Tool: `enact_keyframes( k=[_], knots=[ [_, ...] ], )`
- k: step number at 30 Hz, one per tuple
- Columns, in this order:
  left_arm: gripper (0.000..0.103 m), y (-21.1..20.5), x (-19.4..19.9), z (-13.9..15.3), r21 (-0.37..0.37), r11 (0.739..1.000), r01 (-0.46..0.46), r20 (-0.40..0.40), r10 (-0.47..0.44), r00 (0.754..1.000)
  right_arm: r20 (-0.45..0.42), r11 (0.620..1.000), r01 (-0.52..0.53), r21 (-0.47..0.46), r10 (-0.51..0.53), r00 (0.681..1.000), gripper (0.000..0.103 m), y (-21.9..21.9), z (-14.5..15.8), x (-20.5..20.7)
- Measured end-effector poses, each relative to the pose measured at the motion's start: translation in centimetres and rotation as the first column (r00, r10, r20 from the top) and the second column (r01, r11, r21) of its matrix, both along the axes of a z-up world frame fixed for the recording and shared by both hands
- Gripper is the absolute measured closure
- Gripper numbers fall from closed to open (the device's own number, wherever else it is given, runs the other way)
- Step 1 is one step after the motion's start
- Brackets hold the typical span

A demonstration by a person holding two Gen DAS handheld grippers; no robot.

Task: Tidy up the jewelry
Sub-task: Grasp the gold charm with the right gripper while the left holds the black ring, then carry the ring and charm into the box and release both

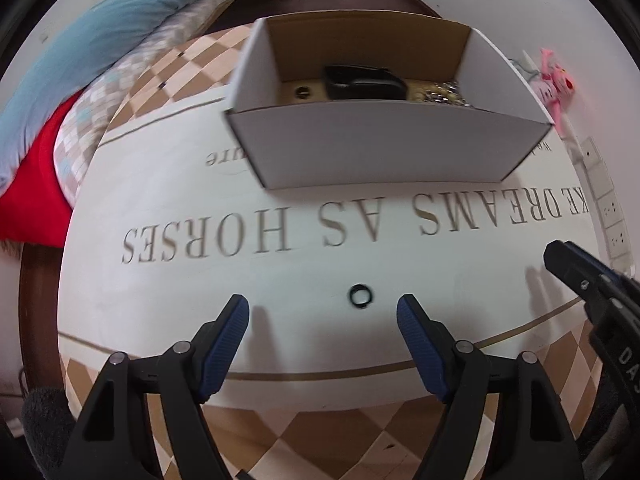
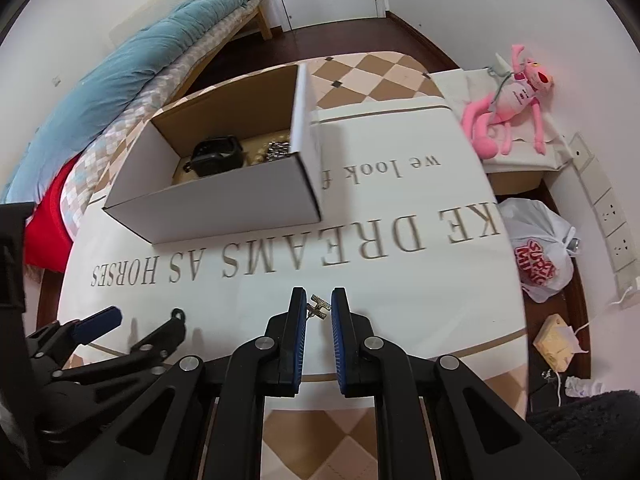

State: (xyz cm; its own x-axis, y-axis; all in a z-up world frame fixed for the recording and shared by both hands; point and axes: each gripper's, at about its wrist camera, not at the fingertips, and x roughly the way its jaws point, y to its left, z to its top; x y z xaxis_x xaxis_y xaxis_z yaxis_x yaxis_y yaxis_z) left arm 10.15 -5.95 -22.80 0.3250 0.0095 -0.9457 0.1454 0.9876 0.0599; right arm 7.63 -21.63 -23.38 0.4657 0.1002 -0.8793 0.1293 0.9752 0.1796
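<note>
A: Which step is this?

B: Pickup. The right tool (image 2: 319, 306) is clenched on a small silver cross pendant (image 2: 320, 306) just above the counter (image 2: 420, 280). The left tool (image 1: 323, 312) hangs released over a black ring (image 1: 360, 297) (untouched).

A: Next?

B: Probably carrying the pendant to the cardboard box (image 2: 224, 204), then closing on the ring.

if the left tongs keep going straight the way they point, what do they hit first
Most likely the small black ring on the white tablecloth. It lies just ahead of the open left tongs, between the lines of their fingers; the cardboard box is farther back. Depth is uncertain.
</note>
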Motion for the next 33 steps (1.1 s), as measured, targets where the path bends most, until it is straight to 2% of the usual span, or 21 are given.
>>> enact_keyframes(
  k=[1, 2, 3, 5, 14, 19, 23, 28, 33],
  knots=[
    [0.046, -0.4, -0.1, -0.1, 0.003, 1.0, 0.012, 0.008, -0.012, 1.0, 0.0, 1.0, 0.006, 0.001, -0.006, 1.0, 0.09, -0.2, 0.1, -0.1],
    [0.069, -0.8, -0.3, -0.2, 0.004, 1.0, 0.02, 0.004, -0.02, 1.0, 0.001, 1.0, 0.009, -0.002, -0.009, 1.0, 0.09, -0.4, 0.2, -0.1],
    [0.081, -1.0, -0.3, -0.1, -0.015, 0.999, 0.032, 0.009, -0.031, 0.999, 0.004, 1.0, 0.011, -0.003, -0.011, 1.0, 0.09, -0.6, 0.3, -0.1],
    [0.093, -1.0, -0.2, -0.2, -0.011, 0.999, 0.044, 0.013, -0.043, 0.999, 0.009, 1.0, 0.013, -0.001, -0.013, 1.0, 0.09, -0.7, 0.6, -0.2],
    [0.093, -1.5, -0.1, 1.0, 0.0, 0.997, 0.074, 0.059, -0.074, 0.996, 0.039, 1.0, 0.019, 0.004, -0.019, 0.999, 0.09, -1.2, 2.0, -0.4],
    [0.093, -0.8, -0.1, 3.4, -0.026, 0.997, 0.072, 0.106, -0.069, 0.992, 0.068, 1.0, 0.021, 0.022, -0.023, 0.997, 0.09, -1.4, 3.3, -0.6],
    [0.093, 0.6, 0.7, 6.9, -0.097, 0.994, 0.053, 0.136, -0.04, 0.99, 0.107, 0.998, 0.013, 0.069, -0.02, 0.994, 0.09, -1.5, 5.5, -0.3],
    [0.093, 2.7, 4.7, 9.6, -0.197, 0.98, 0.029, 0.095, -0.011, 0.995, 0.148, 0.988, -0.024, 0.153, 0.001, 0.989, 0.09, -1.2, 8.4, 2.3],
    [0.092, 3.9, 9.5, 9.1, -0.19, 0.982, 0.0, 0.042, 0.008, 0.999, 0.107, 0.971, -0.062, 0.231, 0.038, 0.994, 0.09, -0.3, 8.5, 7.7]
  ],
)
